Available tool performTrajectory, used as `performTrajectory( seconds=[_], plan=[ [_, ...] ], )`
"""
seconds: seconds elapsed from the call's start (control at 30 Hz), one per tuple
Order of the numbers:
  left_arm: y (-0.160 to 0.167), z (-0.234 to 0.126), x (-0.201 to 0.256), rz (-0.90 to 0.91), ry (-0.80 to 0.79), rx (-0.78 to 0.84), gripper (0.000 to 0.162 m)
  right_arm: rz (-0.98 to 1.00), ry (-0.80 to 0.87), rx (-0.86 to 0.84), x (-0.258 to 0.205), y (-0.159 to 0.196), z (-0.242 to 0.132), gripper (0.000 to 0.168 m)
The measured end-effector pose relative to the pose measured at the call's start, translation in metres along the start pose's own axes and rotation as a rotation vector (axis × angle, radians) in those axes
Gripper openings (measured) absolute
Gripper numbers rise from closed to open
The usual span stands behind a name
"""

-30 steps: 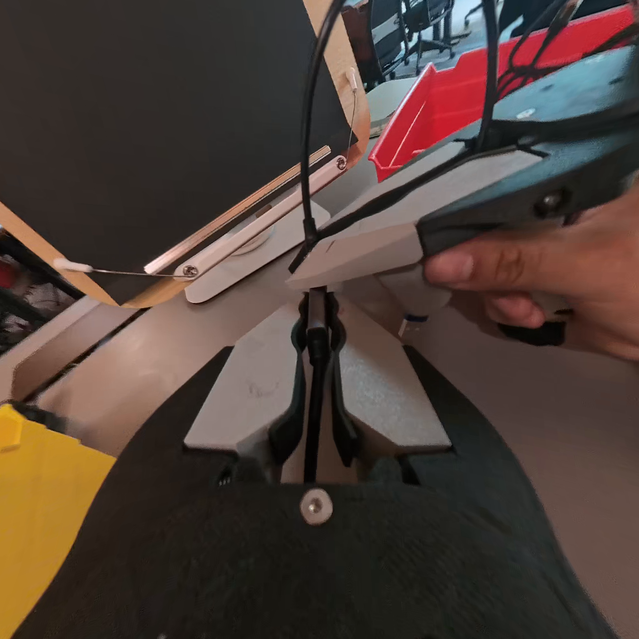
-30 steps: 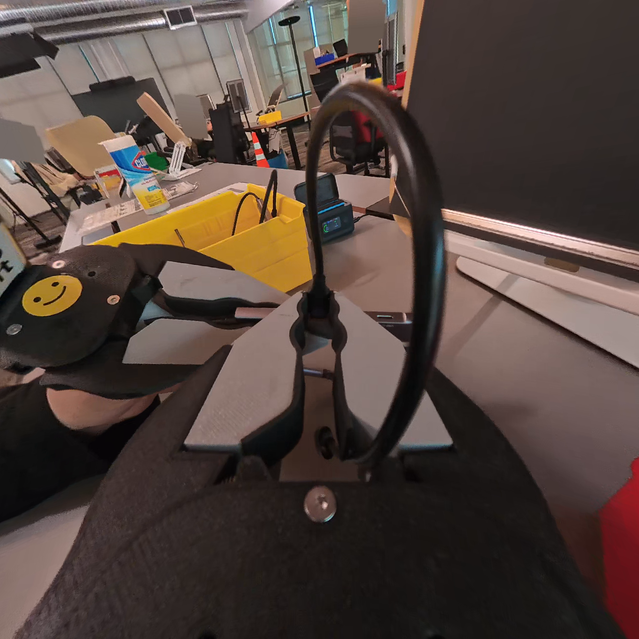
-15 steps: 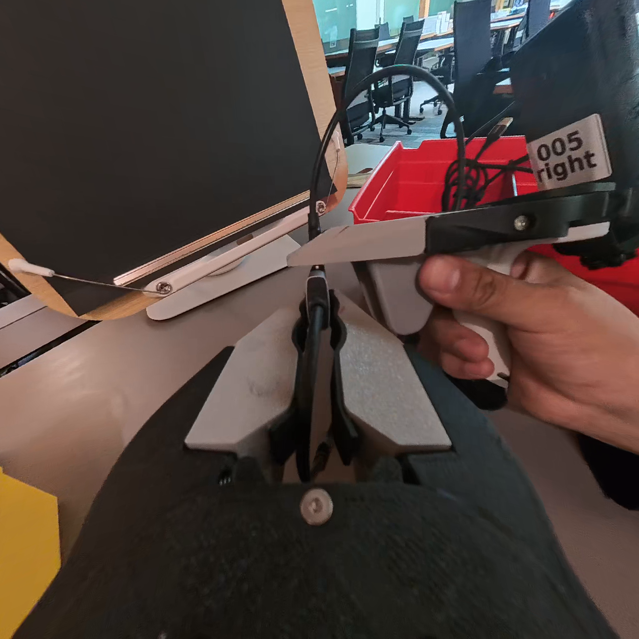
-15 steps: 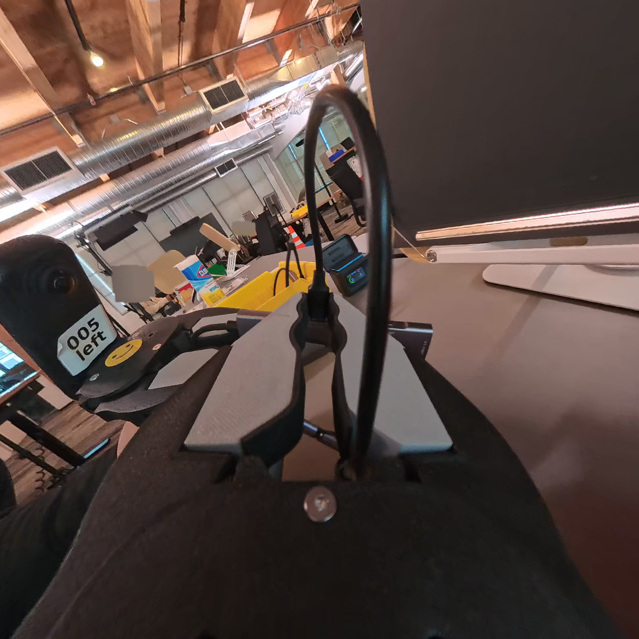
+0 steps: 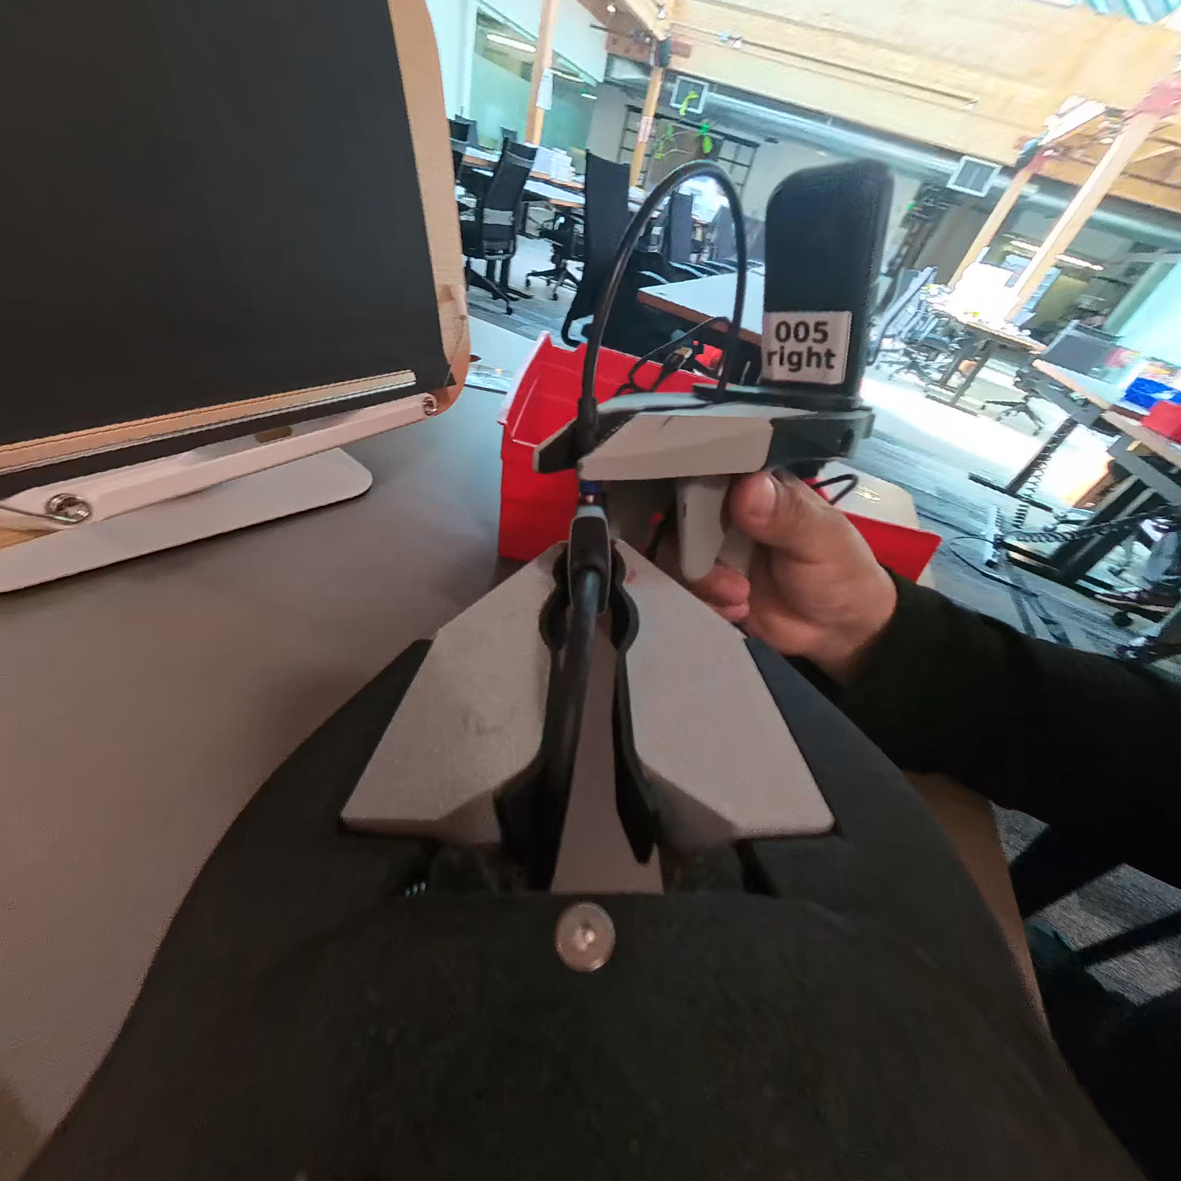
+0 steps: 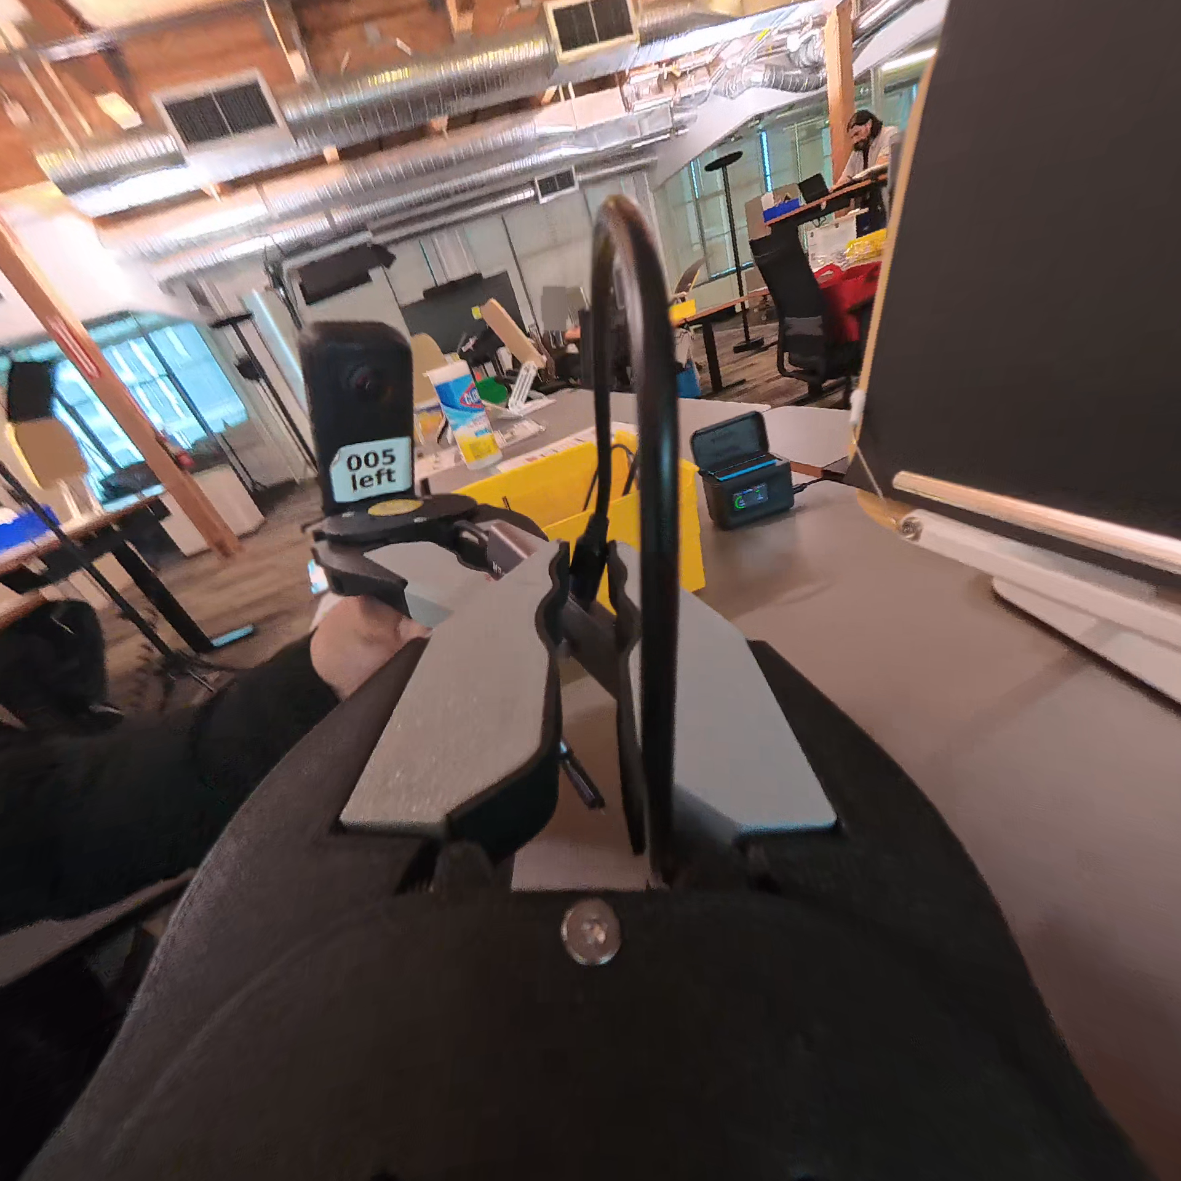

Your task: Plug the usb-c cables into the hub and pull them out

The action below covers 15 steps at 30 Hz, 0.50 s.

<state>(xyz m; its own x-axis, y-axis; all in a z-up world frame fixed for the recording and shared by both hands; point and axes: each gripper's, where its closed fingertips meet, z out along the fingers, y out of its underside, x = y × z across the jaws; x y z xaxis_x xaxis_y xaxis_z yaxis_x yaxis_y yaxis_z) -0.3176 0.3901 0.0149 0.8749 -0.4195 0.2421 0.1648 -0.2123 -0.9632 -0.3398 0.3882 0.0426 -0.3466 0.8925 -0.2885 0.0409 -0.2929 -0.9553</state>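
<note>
Both tools are lifted above a grey counter (image 5: pixel 192 671), in front of a dark monitor (image 5: pixel 192 192) on a white stand. The left tool (image 5: pixel 589 562) is pressed together, pinching a dark hub (image 5: pixel 588 533) that pokes out past its tips. The right tool (image 6: pixel 585 569) is pressed together on the plug (image 6: pixel 588 556) of a black cable (image 6: pixel 658 511), which arches up and loops back over that tool.

In the left view the right tool (image 5: pixel 575 447) is held crosswise just above the hub, farther from the monitor. Plug and hub tip are very close; whether they are joined cannot be told.

Judged from this, the step is mating or parting plug and hub in mid-air. The next move calls for a straight push or pull along the port's axis, both grips firm, no twisting.

A red bin (image 5: pixel 543 447) lies beyond the hub, a yellow bin (image 6: pixel 562 492) left of the monitor.
</note>
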Motion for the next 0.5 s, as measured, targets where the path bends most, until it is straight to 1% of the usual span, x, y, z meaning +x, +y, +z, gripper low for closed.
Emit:
performTrajectory(
  seconds=[0.13, 0.23, 0.27, 0.3, 0.4, 0.5],
  plan=[
    [-0.001, -0.004, 0.011, 0.010, 0.080, -0.017, 0.007, -0.065, -0.050, -0.087, -0.011, 0.003, -0.009, 0.008],
    [0.002, -0.007, 0.021, -0.001, 0.158, -0.045, 0.008, -0.022, -0.130, -0.140, -0.023, 0.006, -0.017, 0.008],
    [0.004, -0.007, 0.024, 0.007, 0.177, -0.060, 0.008, -0.020, -0.147, -0.153, -0.026, 0.008, -0.019, 0.011],
    [0.005, -0.008, 0.026, 0.017, 0.187, -0.074, 0.008, -0.021, -0.154, -0.163, -0.027, 0.009, -0.021, 0.008],
    [0.008, -0.010, 0.028, 0.026, 0.201, -0.095, 0.009, -0.023, -0.172, -0.181, -0.030, 0.012, -0.022, 0.009],
    [0.008, -0.011, 0.030, 0.032, 0.201, -0.101, 0.008, -0.061, -0.141, -0.203, -0.030, 0.012, -0.023, 0.006]
  ],
)
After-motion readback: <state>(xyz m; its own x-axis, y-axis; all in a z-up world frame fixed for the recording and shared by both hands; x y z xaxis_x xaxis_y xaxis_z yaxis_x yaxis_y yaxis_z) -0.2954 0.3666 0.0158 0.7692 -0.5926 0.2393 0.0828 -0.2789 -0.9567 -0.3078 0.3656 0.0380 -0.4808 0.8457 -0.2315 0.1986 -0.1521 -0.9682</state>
